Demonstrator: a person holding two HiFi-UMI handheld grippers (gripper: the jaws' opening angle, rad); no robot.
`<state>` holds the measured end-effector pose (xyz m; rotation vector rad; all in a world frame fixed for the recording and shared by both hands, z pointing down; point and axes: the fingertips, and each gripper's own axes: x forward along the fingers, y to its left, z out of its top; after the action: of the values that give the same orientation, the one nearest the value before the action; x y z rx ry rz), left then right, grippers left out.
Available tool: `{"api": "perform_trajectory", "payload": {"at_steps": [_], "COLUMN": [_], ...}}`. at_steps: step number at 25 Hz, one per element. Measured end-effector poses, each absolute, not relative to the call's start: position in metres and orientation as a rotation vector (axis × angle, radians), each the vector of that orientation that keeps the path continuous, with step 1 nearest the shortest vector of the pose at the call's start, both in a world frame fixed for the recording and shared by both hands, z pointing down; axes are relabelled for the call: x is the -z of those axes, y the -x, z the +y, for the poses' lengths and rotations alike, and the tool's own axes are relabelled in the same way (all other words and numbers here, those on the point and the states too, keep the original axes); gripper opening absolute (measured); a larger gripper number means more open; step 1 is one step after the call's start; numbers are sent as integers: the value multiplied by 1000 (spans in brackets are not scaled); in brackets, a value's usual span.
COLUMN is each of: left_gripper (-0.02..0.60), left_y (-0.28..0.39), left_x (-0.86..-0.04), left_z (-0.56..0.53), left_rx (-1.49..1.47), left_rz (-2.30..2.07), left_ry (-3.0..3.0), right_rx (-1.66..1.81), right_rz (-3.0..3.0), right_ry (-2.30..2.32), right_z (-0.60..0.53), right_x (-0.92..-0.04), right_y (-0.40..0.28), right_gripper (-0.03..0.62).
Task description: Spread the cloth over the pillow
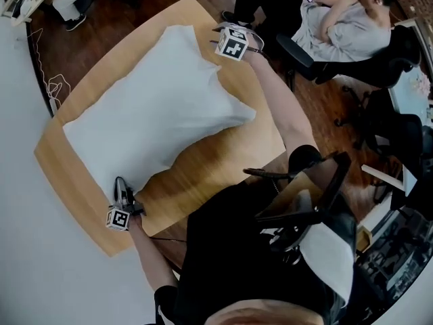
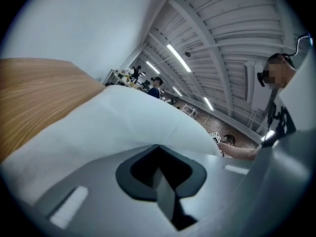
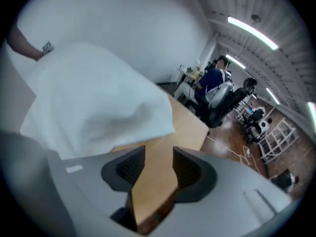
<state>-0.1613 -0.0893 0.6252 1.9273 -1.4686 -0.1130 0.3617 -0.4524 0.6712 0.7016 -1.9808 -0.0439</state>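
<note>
A white cloth [image 1: 155,107] lies puffed up on the wooden table [image 1: 223,161]; the pillow under it is hidden. My left gripper [image 1: 120,181] sits at the cloth's near left corner. In the left gripper view its jaws are shut [image 2: 158,149], and the cloth [image 2: 123,117] rises straight from their tips, pinched there. My right gripper [image 1: 218,38] is at the far right corner of the cloth. In the right gripper view its jaws stand open [image 3: 159,167] with only bare table [image 3: 187,122] between them. The cloth [image 3: 94,98] bulges just ahead and to the left, apart from the pads.
A person sits in an office chair [image 1: 345,19] beyond the table's far right side. Cables [image 1: 57,87] lie on the floor past the left edge. More office chairs [image 3: 227,102] and people are further back in the room.
</note>
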Motion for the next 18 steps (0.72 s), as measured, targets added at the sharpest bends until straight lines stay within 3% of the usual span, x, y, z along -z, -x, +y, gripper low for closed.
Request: {"api": "perform_trajectory", "payload": {"at_steps": [4,6,14,16,18], "left_gripper": [3,3,3,3,3], "left_y": [154,154,156,159,161], "left_x": [-625,-629,-631,-625,-616], "left_z": [-96,-98,-99,-94,-89], "left_rx": [95,95,152,170,201], "left_rz": [-1485,-1484,-1513,-1524,-1526], "left_ry": [-1916,-1916,-1880,-1893,-1926], "right_rx": [90,131,55,-18,-40], "right_rz": [-2001,-1975,-1902,-1924,-1957], "right_ry": [-495,-409,-623,-736,-905], "right_z": [-484,-489,-534,-532,-529], "right_x": [-708,-722,-721,-715,-689], "right_y": [-295,-288,-327,-342,-364], "right_gripper": [164,13,13,72,72]}}
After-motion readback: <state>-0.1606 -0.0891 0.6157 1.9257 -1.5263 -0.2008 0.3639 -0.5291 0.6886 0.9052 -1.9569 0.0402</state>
